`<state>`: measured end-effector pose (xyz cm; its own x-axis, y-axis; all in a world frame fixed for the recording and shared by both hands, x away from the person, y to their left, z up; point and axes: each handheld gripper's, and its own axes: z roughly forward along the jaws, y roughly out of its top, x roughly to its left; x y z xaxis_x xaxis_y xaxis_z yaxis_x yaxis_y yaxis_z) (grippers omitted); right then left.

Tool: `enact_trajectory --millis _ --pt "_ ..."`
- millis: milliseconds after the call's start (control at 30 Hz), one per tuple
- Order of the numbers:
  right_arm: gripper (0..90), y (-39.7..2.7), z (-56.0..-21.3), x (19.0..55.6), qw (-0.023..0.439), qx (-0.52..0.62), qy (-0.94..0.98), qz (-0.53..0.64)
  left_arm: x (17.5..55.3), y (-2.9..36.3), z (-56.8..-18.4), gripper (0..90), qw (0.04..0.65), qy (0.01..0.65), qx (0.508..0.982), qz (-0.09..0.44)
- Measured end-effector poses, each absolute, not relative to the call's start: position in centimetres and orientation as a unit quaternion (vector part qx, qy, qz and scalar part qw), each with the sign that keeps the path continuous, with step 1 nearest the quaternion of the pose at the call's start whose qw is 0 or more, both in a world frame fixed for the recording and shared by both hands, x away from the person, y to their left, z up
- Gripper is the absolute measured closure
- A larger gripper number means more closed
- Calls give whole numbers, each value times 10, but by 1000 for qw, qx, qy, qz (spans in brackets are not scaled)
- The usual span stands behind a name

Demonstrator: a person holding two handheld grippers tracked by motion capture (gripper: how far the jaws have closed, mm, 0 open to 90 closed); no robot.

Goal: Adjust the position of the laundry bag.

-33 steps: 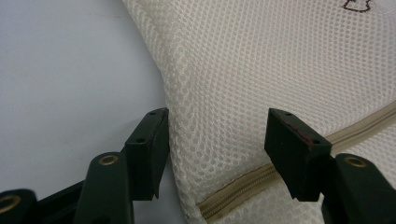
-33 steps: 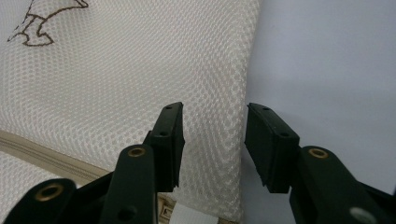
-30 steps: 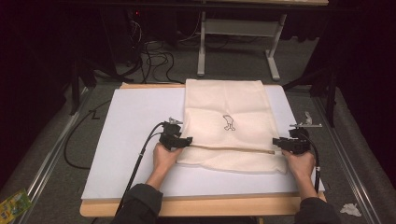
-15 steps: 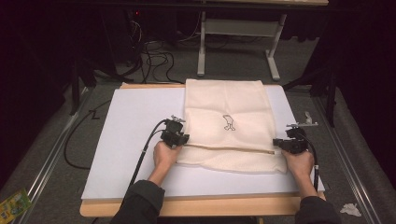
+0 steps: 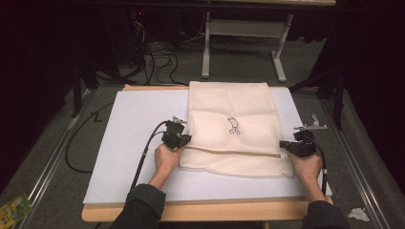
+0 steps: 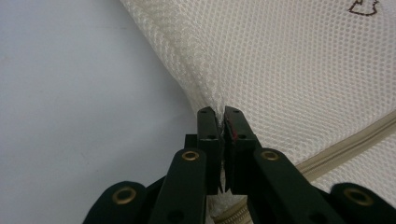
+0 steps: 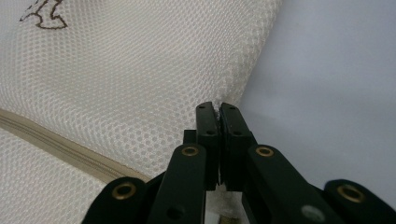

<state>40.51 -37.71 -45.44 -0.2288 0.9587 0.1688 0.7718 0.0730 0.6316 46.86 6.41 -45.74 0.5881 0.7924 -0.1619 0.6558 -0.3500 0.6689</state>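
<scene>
- Left gripper (image 6: 220, 112) view: jaws have just closed, now pinch the left edge of the mesh bag (image 6: 299, 70); weave and zipper (image 6: 355, 140) are clear.
- Right gripper (image 7: 216, 106) view: same, jaws just closed on the right edge.
- High view: the bag lies flat on the white board (image 5: 138, 124), both hands at its sides; table frame (image 5: 239, 28) stands behind.

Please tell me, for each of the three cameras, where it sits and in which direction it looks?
High view: above the person's side, looking forward and down on the table; both forearms show.
Left gripper view: rides the left gripper, facing the mesh bag.
Right gripper view: rides the right gripper, facing the bag's other edge.
Shared: the bag's zipper and brown print.
</scene>
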Motion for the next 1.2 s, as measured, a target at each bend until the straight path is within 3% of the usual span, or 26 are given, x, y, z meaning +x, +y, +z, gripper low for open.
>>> enact_trajectory --millis 1200 --pt "896 -328 -444 399 123 545 741 372 440 126 -430 866 370 449 801 143"
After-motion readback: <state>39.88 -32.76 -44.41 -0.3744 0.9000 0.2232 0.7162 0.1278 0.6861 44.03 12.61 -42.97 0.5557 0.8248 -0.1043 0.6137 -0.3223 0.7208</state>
